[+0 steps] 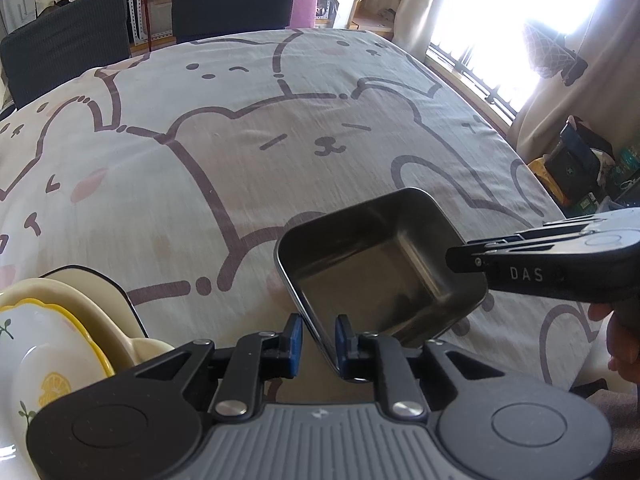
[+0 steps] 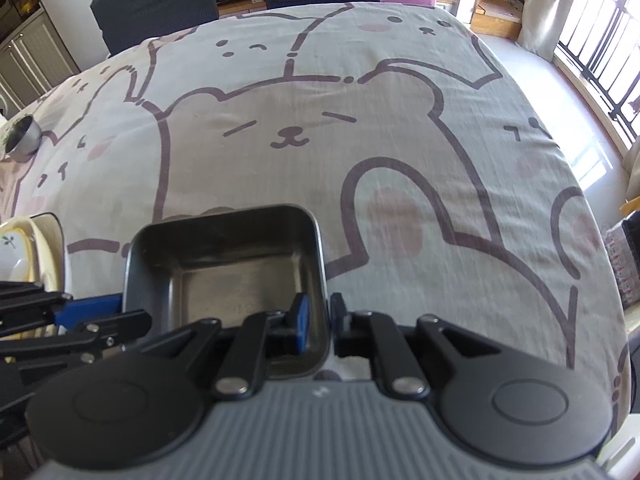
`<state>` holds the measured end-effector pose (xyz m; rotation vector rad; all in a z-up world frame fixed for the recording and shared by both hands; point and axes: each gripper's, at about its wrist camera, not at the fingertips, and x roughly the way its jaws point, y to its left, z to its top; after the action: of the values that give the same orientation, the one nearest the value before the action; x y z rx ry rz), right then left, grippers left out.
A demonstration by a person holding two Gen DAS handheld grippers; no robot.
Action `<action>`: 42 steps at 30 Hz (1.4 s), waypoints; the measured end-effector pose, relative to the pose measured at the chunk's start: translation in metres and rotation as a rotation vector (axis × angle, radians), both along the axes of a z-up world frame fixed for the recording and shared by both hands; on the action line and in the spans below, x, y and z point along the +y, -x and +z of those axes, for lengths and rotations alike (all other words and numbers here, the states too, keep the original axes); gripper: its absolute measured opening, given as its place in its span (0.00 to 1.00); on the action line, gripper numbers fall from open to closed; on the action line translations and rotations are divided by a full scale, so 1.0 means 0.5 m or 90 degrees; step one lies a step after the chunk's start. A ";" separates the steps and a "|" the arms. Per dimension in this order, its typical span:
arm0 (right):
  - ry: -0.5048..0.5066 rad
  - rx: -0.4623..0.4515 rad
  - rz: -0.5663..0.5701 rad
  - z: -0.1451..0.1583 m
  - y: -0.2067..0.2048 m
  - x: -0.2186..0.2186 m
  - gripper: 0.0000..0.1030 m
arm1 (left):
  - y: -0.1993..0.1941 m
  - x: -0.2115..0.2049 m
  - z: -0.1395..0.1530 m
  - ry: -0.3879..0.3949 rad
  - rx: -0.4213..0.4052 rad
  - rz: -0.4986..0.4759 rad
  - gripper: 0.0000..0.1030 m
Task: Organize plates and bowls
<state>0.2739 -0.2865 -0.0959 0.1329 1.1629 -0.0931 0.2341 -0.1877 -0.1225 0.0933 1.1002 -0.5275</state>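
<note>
A square steel tray is held above the bear-print tablecloth. My left gripper has its blue pads on either side of the tray's near-left rim, with a gap on the left pad's side. My right gripper is shut on the tray's right wall; it also shows in the left wrist view, at the tray's right rim. A stack of cream and lemon-print plates and bowls sits at the near left; it also shows in the right wrist view.
A small steel bowl sits at the table's far left edge. Two dark chairs stand behind the table. A window with railings is on the right. Bags and clutter lie on the floor to the right.
</note>
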 end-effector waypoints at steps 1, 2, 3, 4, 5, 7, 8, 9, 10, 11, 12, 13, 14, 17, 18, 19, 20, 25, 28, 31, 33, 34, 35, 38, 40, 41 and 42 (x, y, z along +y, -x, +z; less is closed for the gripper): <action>-0.003 -0.003 0.001 0.004 0.003 0.001 0.21 | 0.001 -0.001 0.002 0.001 -0.001 0.000 0.24; -0.003 -0.006 0.002 0.008 0.007 0.002 0.26 | 0.003 -0.001 0.004 0.001 -0.001 -0.001 0.26; 0.000 -0.009 0.004 0.013 0.010 0.004 0.30 | 0.005 0.000 0.006 0.002 -0.002 -0.002 0.30; 0.003 -0.013 0.007 0.017 0.014 0.007 0.33 | 0.006 0.000 0.008 0.002 -0.003 -0.002 0.35; 0.003 -0.018 0.012 0.023 0.018 0.010 0.39 | 0.008 0.000 0.010 0.004 -0.004 -0.002 0.37; 0.001 -0.026 0.020 0.032 0.027 0.013 0.45 | 0.011 0.001 0.016 0.005 -0.007 -0.002 0.40; 0.001 -0.029 0.022 0.036 0.031 0.015 0.47 | 0.012 0.002 0.019 0.005 -0.009 -0.002 0.41; 0.001 -0.032 0.024 0.040 0.036 0.015 0.51 | 0.013 0.004 0.022 0.006 -0.011 -0.002 0.44; 0.003 -0.034 0.024 0.044 0.040 0.014 0.53 | 0.015 0.006 0.026 0.007 -0.013 -0.002 0.51; 0.008 -0.037 0.024 0.047 0.044 0.014 0.58 | 0.018 0.008 0.031 0.009 -0.016 -0.001 0.56; 0.016 -0.039 0.022 0.050 0.049 0.013 0.62 | 0.020 0.011 0.036 0.011 -0.021 -0.001 0.63; 0.021 -0.041 0.020 0.053 0.053 0.012 0.63 | 0.024 0.013 0.043 0.012 -0.029 -0.002 0.68; 0.023 -0.044 0.019 0.056 0.059 0.011 0.66 | 0.027 0.015 0.050 0.013 -0.036 -0.003 0.70; 0.029 -0.059 0.009 0.067 0.072 0.002 0.74 | 0.036 0.027 0.071 0.022 -0.053 -0.003 0.78; 0.031 -0.066 0.004 0.071 0.076 -0.001 0.81 | 0.038 0.033 0.078 0.026 -0.059 0.000 0.83; 0.033 -0.072 -0.001 0.075 0.080 -0.004 0.86 | 0.040 0.039 0.084 0.029 -0.066 0.003 0.87; 0.036 -0.080 -0.003 0.079 0.085 -0.007 0.92 | 0.042 0.045 0.091 0.031 -0.075 0.007 0.89; 0.029 -0.122 0.000 0.105 0.102 0.003 1.00 | 0.049 0.088 0.126 0.044 -0.115 0.023 0.99; 0.040 -0.153 0.010 0.124 0.102 0.025 1.00 | 0.048 0.127 0.149 0.060 -0.134 0.042 1.00; 0.040 -0.180 0.026 0.139 0.090 0.056 1.00 | 0.045 0.176 0.174 0.066 -0.162 0.071 1.00; 0.044 -0.195 0.037 0.147 0.078 0.083 1.00 | 0.042 0.213 0.188 0.066 -0.184 0.093 1.00; 0.045 -0.202 0.044 0.150 0.070 0.099 1.00 | 0.040 0.232 0.195 0.066 -0.194 0.105 1.00; 0.044 -0.208 0.051 0.153 0.062 0.115 1.00 | 0.037 0.251 0.200 0.066 -0.203 0.119 1.00; 0.038 -0.226 0.076 0.160 0.034 0.170 1.00 | 0.024 0.315 0.211 0.062 -0.219 0.165 1.00; 0.026 -0.237 0.094 0.164 0.015 0.209 1.00 | 0.011 0.361 0.212 0.061 -0.219 0.196 1.00; 0.020 -0.241 0.104 0.166 0.005 0.230 1.00 | 0.003 0.385 0.211 0.061 -0.218 0.215 1.00; 0.015 -0.245 0.113 0.167 -0.006 0.252 1.00 | -0.005 0.411 0.210 0.060 -0.216 0.234 1.00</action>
<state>0.2768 -0.1604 -0.0122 0.0234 0.7844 0.0738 0.2369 0.0176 -0.0172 -0.0990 0.7351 -0.2206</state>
